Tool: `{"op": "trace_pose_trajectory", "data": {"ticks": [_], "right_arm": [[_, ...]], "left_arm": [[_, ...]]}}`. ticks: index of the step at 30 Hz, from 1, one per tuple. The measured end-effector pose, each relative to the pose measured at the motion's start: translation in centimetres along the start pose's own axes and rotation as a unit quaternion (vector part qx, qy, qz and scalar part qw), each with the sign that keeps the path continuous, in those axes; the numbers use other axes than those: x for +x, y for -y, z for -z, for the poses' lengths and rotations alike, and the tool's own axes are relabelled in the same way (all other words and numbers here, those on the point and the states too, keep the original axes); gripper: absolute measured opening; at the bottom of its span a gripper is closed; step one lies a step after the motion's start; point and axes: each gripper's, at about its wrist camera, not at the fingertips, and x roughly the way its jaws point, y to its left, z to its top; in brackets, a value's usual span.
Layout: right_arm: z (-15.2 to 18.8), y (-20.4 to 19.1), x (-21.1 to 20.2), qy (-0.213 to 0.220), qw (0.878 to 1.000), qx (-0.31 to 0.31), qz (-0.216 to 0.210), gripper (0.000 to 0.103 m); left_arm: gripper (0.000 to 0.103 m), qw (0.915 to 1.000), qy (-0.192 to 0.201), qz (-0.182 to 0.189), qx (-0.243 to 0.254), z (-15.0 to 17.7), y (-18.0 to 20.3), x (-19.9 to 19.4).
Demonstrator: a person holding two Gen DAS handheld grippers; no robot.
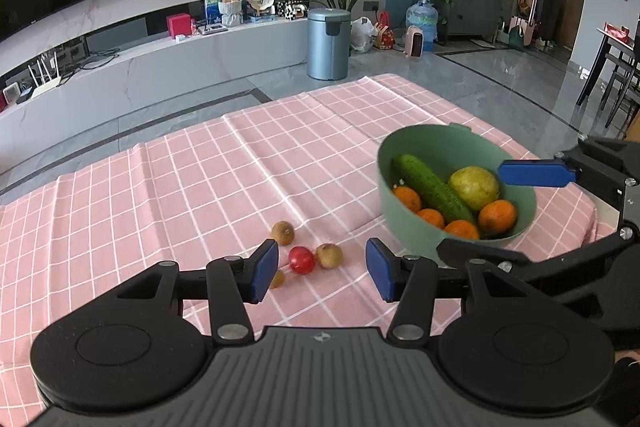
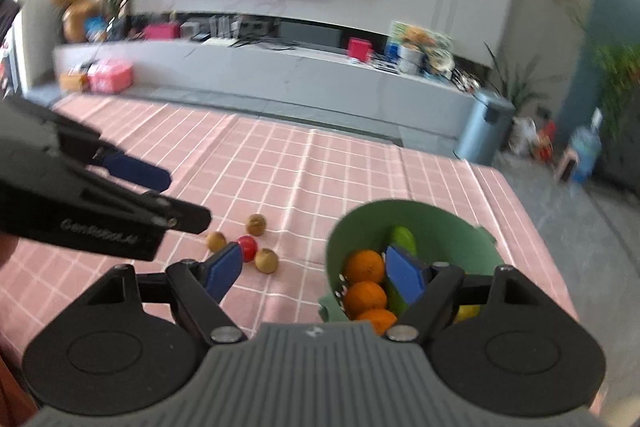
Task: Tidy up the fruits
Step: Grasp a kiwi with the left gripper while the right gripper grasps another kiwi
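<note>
A green bowl (image 1: 416, 227) on the pink checked cloth holds a cucumber (image 1: 432, 189), a yellow-green pear (image 1: 474, 187) and several oranges (image 1: 496, 217). Left of the bowl lie a small red fruit (image 1: 302, 259) and three small brown fruits (image 1: 329, 255). My left gripper (image 1: 322, 273) hovers open just in front of that cluster, holding nothing. My right gripper (image 2: 314, 273) is open and empty, its right pad over the bowl (image 2: 432, 223) and its left pad near the red fruit (image 2: 248, 247). One of the right gripper's pads (image 1: 536, 174) reaches over the bowl's rim.
The cloth (image 1: 240, 167) covers a table whose far edge drops to a grey floor. A metal bin (image 1: 328, 43) and a long TV bench (image 1: 160, 67) stand beyond. One of the left gripper's fingers (image 2: 136, 169) juts in at the left of the right wrist view.
</note>
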Motion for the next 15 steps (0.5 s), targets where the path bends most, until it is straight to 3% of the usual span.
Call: {"op": "trace_pose_trajectory", "data": {"ticks": [6,15], "right_arm": [[-0.5,-2.6,2.2,-0.006,0.996,-0.083,-0.008,0.059],[-0.4,-4.5,6.3,-0.035,0.989,-0.14,-0.013,0.043]], "left_arm": [[0.06,0.9999,-0.009,0.011,-0.008,0.6,-1.7,1.3],[0.06,0.9988,-0.022,0.016,-0.04,2.1,-4.0,3.1]]}}
